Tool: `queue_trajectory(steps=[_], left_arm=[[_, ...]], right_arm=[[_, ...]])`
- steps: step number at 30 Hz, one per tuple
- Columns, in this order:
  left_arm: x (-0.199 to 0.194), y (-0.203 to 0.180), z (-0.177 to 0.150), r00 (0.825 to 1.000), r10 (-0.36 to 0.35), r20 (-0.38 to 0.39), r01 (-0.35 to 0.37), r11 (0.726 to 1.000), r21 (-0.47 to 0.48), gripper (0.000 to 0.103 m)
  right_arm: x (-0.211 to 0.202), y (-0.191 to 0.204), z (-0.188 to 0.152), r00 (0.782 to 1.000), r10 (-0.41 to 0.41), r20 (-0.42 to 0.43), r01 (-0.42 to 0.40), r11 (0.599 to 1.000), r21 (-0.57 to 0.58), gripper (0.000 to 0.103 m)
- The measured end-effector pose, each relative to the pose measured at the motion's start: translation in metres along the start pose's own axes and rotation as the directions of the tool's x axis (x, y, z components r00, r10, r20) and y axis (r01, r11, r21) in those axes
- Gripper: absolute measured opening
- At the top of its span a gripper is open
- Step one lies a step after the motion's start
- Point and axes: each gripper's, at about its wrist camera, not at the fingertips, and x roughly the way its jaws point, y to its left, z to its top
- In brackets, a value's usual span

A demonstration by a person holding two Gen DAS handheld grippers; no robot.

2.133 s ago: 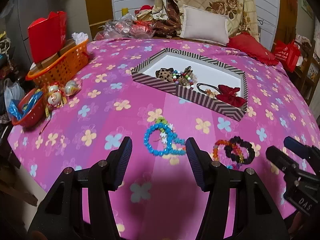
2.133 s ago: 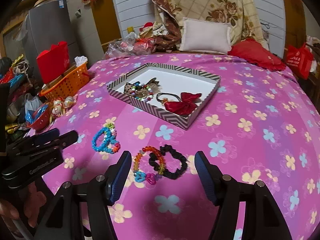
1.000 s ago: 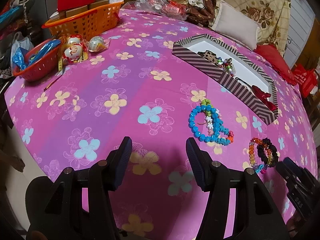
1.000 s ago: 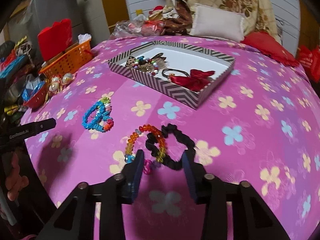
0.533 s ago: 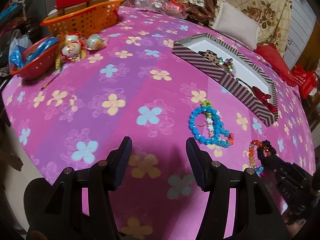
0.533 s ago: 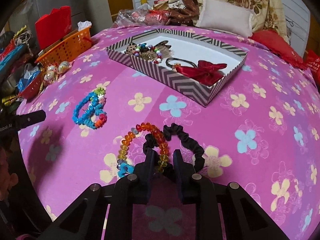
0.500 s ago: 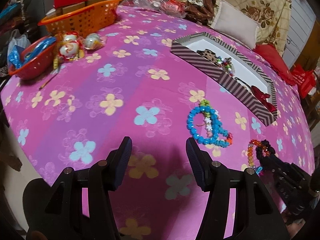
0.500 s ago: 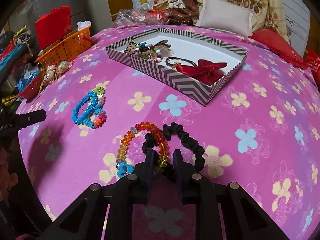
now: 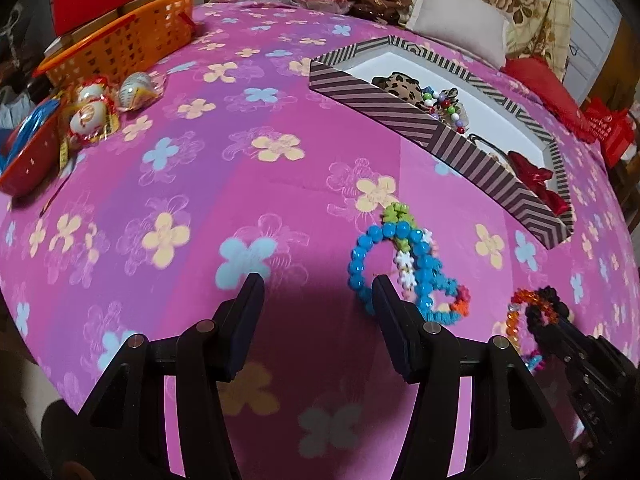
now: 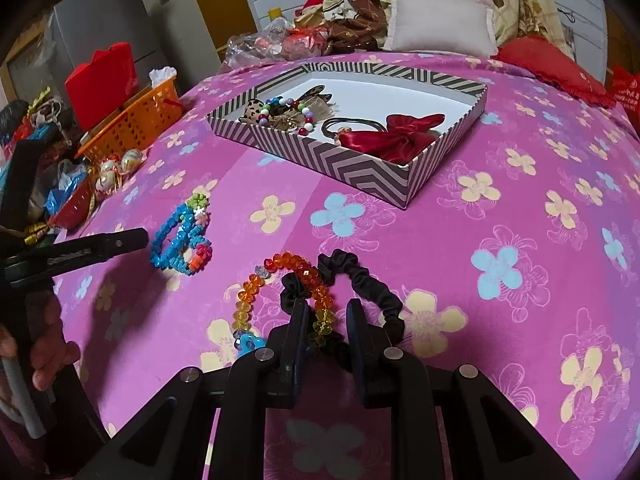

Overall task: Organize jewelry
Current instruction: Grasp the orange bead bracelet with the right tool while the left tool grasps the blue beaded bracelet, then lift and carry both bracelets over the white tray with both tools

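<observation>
Pink flowered cloth (image 10: 500, 208) covered the surface on which the jewelry was laid. The right gripper (image 10: 327, 312) was seen with its 2 fingers drawn narrow, closed on the near part of the black scrunchie (image 10: 372, 284) and the orange beaded bracelet (image 10: 280, 268) tangled with it. The left gripper (image 9: 318, 292) was held wide apart above the cloth, gripping nothing, its right finger just beside the blue beaded bracelet (image 9: 400, 268). Farther back, the striped box (image 10: 332, 160) was set, and in it a red bow (image 10: 396, 134) and a multicoloured bead bracelet (image 10: 288, 114) were kept.
</observation>
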Motion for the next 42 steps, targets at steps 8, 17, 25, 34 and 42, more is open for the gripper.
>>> queue_trajectory(steps=[8, 17, 25, 34, 42], left_arm=[[0.018, -0.009, 0.003, 1.0, 0.01, -0.026, -0.009, 1.0, 0.029, 0.052], [0.008, -0.004, 0.003, 0.999, -0.039, -0.022, 0.04, 0.999, 0.026, 0.007], [-0.024, -0.004, 0.007, 0.997, -0.069, 0.04, 0.068, 0.997, 0.035, 0.007], [-0.057, -0.003, 0.013, 0.99, -0.124, 0.073, 0.122, 0.992, 0.038, 0.007], [-0.08, -0.006, 0.022, 0.985, -0.143, 0.099, 0.139, 0.989, 0.055, 0.007]], right_arm=[[0.0, 0.001, 0.0, 1.0, -0.004, 0.006, 0.004, 1.0, -0.007, 0.018], [-0.012, 0.011, 0.0, 0.999, 0.029, 0.027, -0.028, 0.999, -0.028, 0.01], [-0.044, 0.019, 0.008, 0.991, 0.089, 0.095, -0.089, 0.996, -0.01, 0.009], [-0.072, 0.032, 0.018, 0.98, 0.135, 0.146, -0.134, 0.991, -0.021, 0.009], [-0.084, 0.043, 0.028, 0.978, 0.129, 0.164, -0.121, 0.991, -0.058, 0.009]])
